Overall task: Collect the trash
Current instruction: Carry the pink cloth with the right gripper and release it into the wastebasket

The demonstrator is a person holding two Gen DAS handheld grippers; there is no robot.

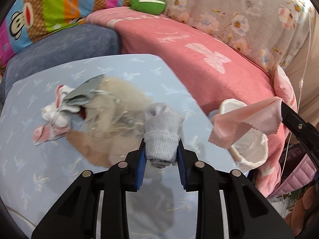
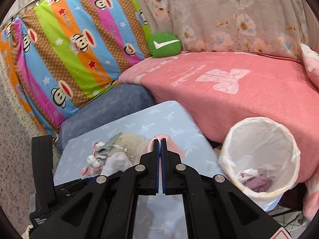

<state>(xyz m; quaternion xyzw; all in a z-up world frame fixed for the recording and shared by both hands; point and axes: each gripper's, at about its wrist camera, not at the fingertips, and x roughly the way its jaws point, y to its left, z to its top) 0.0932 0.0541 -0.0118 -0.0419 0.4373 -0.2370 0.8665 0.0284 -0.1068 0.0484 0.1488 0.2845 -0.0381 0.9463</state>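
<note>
two grippers: each carries one piece of cloth.
left gripper (image 1: pixel 161 148): blue pads pinch a rolled grey sock (image 1: pixel 161 133), lifted off the table.
right gripper (image 2: pixel 160 149): pads pressed together on a pink cloth (image 1: pixel 247 122).
bin (image 2: pixel 261 157): white-lined, beside the pale blue table (image 2: pixel 171 115), cloth scraps inside.
remaining pile (image 1: pixel 83 109): socks and beige fabric on the table.

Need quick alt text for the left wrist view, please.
The left gripper clamps a rolled grey sock above the pale blue table. Beside it, a pink cloth hangs before the lined bin.
</note>
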